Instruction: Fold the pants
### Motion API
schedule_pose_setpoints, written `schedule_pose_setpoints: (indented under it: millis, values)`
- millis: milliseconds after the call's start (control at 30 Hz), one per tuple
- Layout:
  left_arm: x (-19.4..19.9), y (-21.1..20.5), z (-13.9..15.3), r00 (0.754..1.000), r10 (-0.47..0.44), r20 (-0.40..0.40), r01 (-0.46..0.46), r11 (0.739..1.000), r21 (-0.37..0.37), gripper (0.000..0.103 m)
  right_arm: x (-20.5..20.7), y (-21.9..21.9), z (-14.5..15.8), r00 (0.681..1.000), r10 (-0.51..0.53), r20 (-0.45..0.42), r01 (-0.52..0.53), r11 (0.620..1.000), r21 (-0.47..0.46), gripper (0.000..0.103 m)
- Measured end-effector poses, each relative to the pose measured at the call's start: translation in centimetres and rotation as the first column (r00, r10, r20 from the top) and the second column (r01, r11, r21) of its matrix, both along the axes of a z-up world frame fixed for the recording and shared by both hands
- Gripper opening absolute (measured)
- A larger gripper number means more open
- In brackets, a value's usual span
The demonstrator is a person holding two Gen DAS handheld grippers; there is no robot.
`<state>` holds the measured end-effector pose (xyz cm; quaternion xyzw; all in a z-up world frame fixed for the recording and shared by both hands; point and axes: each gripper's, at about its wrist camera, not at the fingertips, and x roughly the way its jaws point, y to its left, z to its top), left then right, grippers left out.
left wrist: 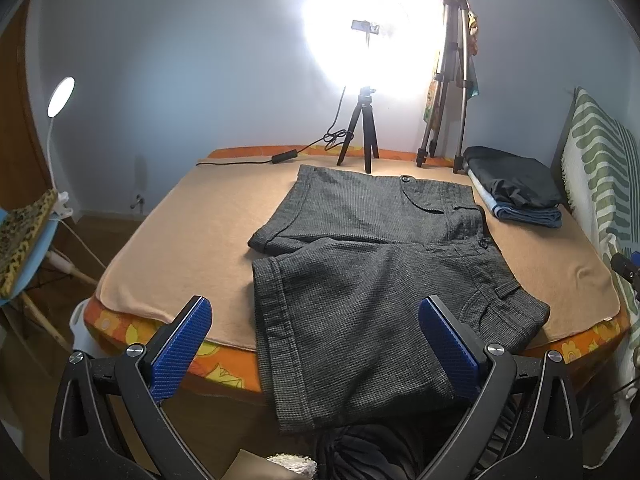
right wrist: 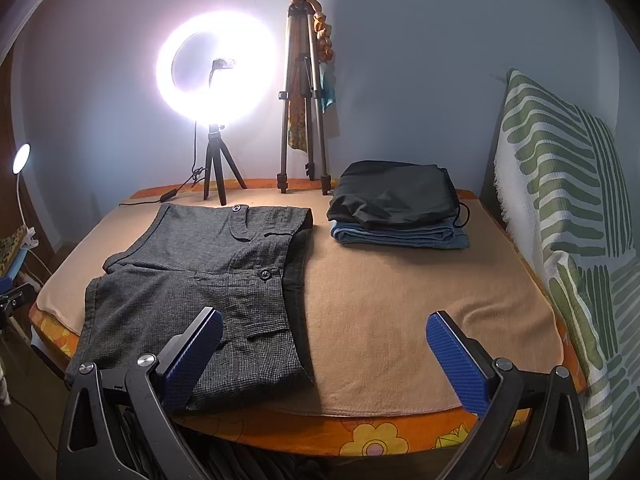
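Observation:
A pair of dark grey checked shorts point(left wrist: 360, 264) lies spread flat on the tan blanket point(left wrist: 192, 232), waistband to the right, legs to the left; the near leg hangs over the bed's front edge. The shorts also show in the right wrist view point(right wrist: 192, 280). My left gripper point(left wrist: 316, 340) is open and empty, held above the near leg's hem end. My right gripper point(right wrist: 324, 344) is open and empty, held above the waistband side near the front edge; its left finger point(right wrist: 196, 352) is over the shorts.
A stack of folded clothes point(right wrist: 396, 208), black on blue, sits at the back right. A ring light on a small tripod point(right wrist: 216, 80) and a tall tripod point(right wrist: 304, 112) stand at the back. A striped cushion point(right wrist: 560, 208) lines the right side. A chair point(left wrist: 24, 240) stands at the left.

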<state>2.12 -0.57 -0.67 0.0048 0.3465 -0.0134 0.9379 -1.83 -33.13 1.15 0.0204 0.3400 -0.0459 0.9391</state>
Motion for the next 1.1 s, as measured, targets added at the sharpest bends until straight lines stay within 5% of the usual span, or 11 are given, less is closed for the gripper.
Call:
schedule_pose_setpoints:
  millis: [1100]
  values:
    - [0.81,0.04,-0.67,1.000,-0.003,-0.011,0.003,1.000,-0.005,0.103,0.84,-0.03,-0.18,1.000,-0.002,-0.011,0.002,1.000,0.004,0.103]
